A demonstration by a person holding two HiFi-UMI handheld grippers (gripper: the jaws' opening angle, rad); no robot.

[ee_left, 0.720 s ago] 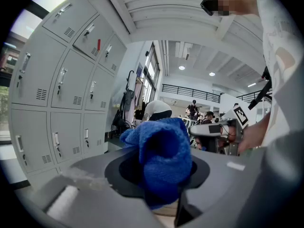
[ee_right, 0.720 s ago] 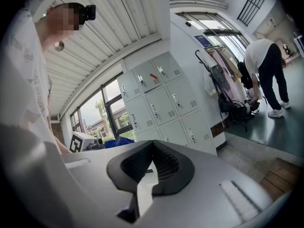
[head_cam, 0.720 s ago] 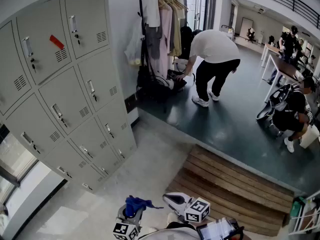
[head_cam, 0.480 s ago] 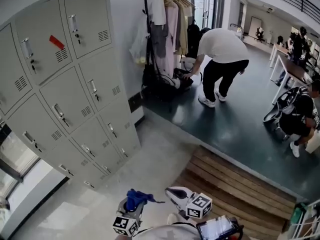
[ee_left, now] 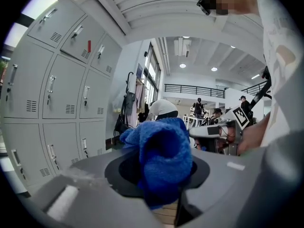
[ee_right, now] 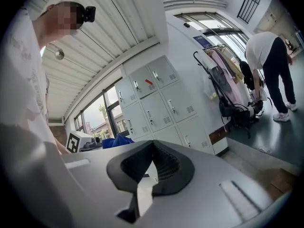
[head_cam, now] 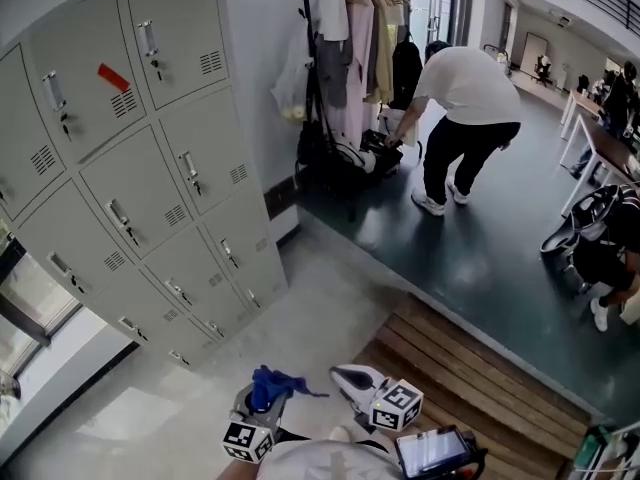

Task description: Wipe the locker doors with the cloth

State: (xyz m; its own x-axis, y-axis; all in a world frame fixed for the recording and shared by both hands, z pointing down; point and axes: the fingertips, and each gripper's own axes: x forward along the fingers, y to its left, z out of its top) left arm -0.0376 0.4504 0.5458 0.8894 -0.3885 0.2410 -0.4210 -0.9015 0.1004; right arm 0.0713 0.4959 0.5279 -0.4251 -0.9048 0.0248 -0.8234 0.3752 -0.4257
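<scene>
Head view and the two tool views, taken before any wiping contact.

The left tool (head_cam: 263, 404) is closed on a blue cloth (head_cam: 272, 384). In the left gripper view the cloth (ee_left: 161, 158) fills the space between the jaws and bulges out past them as a loose, bunched wad, so no flat wiping face is presented. The right tool (head_cam: 347, 377) sits just beside the left one, low in the head view and close to the person's body. Its own view shows the ribbed pads of the right tool (ee_right: 151, 167) drawn together at the tips with nothing between them.

The bank of grey locker doors (head_cam: 140, 168) stands ahead of the tools and to the left, well apart from both across bare pale floor (head_cam: 300, 308). The doors are upright panels stacked in columns, each with a handle and a vent slot. One upper door carries a red sticker (head_cam: 113, 78).

The left tool, which carries the cloth, is the nearer of the two to the lockers. The left gripper view places the doors (ee_left: 52, 89) at its left edge rather than straight ahead of the jaws. The coming move therefore appears to call for a reach forward and leftward and a turn of the cloth toward the door faces. The task is judged to be at its approach stage, with no door yet touched.

To the right of the lockers a person in a white shirt (head_cam: 460, 88) bends beside a clothes rack (head_cam: 345, 28), well clear of the tools.
</scene>
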